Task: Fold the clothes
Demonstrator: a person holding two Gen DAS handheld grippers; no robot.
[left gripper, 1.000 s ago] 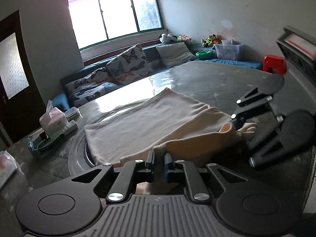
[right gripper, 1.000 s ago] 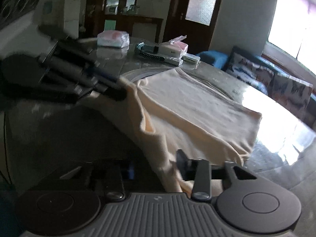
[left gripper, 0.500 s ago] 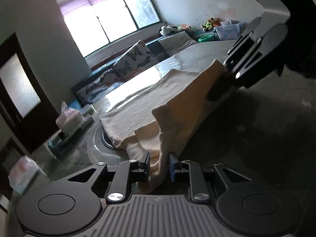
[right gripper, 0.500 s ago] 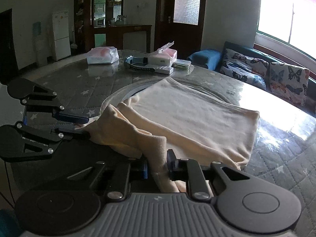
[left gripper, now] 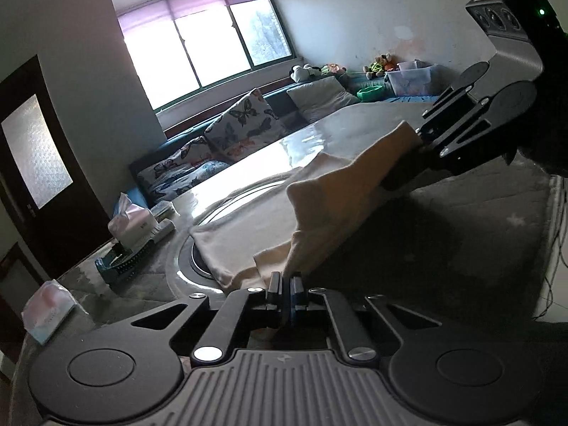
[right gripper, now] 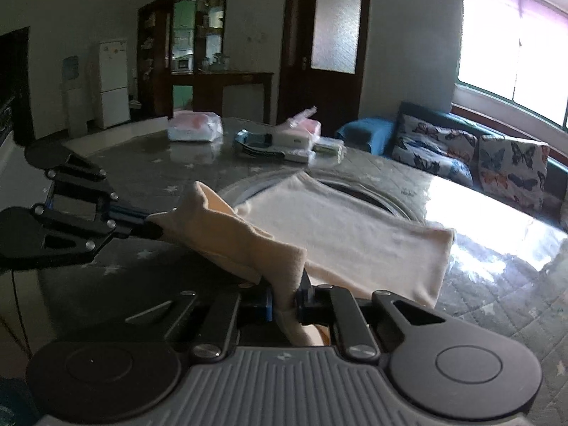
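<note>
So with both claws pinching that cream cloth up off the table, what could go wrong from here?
1. The left claw pinches only a thin edge of the cream cloth, so a tug might pull it free.
2. The cloth sags in a crumpled ridge between it and the right claw; laid over like that, the fold may come out wrinkled or crooked.
3. The far half still lies on the table and might drag along and skew.

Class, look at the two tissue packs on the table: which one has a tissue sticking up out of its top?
The tissue pack beside the blue basket: a tissue pokes up from its top. The other pack, standing alone further left, is sealed in plastic.
</note>
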